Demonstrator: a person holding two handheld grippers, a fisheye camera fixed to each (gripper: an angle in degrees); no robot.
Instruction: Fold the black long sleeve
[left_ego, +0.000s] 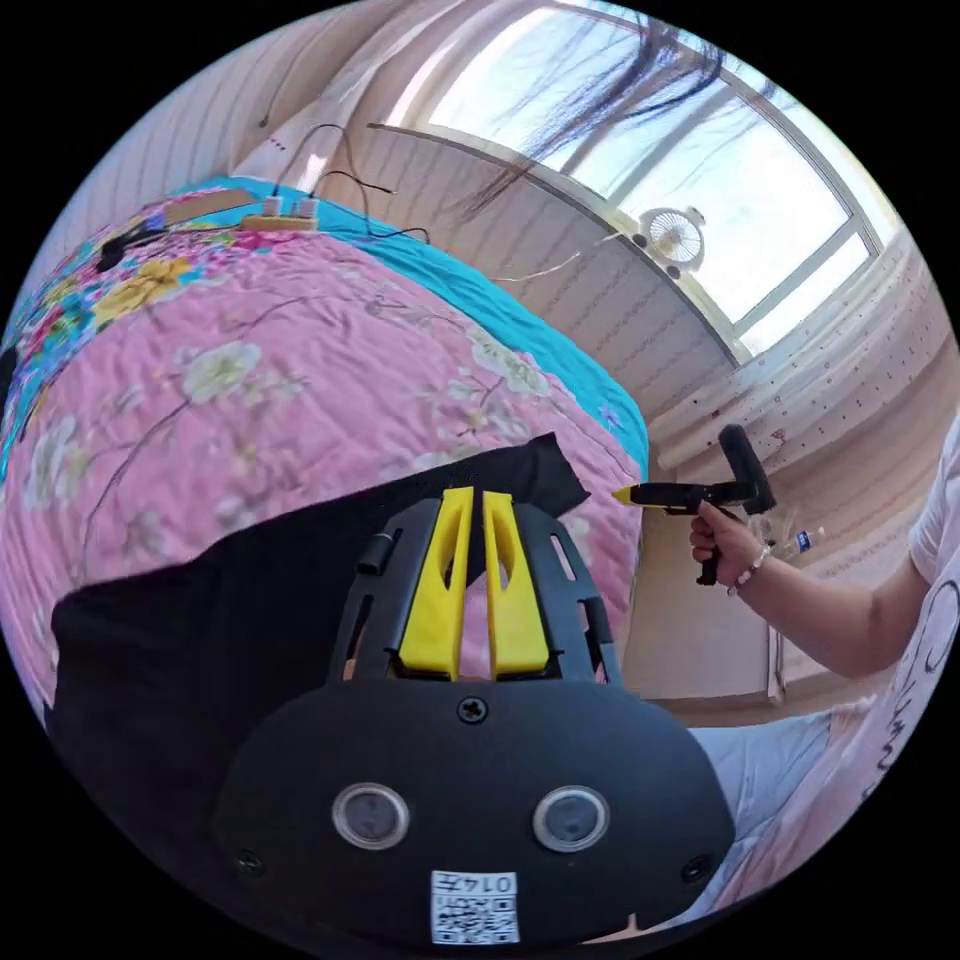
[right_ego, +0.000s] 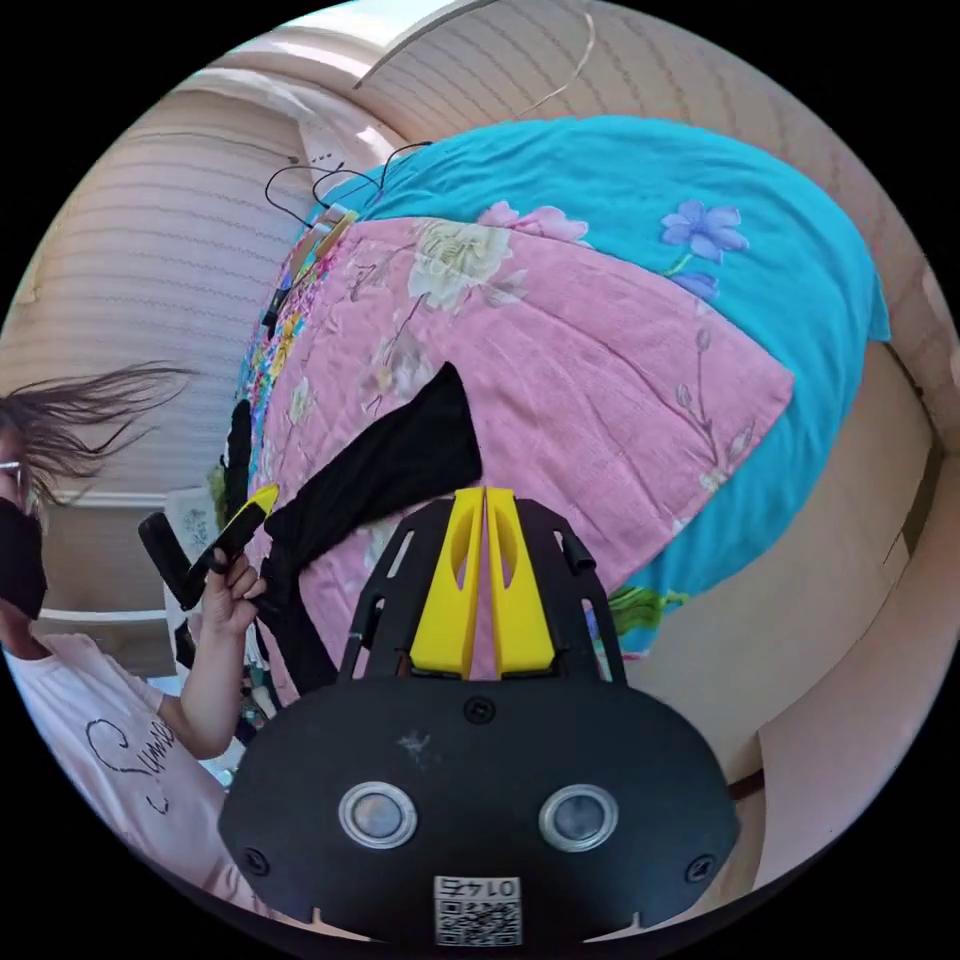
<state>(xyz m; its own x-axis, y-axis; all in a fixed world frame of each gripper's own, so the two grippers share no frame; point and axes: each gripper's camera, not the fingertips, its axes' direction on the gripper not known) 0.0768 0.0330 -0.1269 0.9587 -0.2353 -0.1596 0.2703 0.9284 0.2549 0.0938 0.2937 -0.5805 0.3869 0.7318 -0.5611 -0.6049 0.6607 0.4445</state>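
Note:
The black long sleeve lies across the pink flowered bedspread near the bed's edge. My left gripper has its yellow jaws shut on the garment's near part. In the right gripper view the garment runs from the bed to the left gripper, bunches there and hangs down. My right gripper is shut with nothing between its jaws, just off the garment's far end. Seen from the left gripper view, the right gripper is held in a hand a little beside the cloth's corner.
The bed's turquoise border drops off to a beige floor and wall. A power strip with cables lies at the bed's far end. A person in a pale printed shirt stands at the bedside. A window with a small fan is behind.

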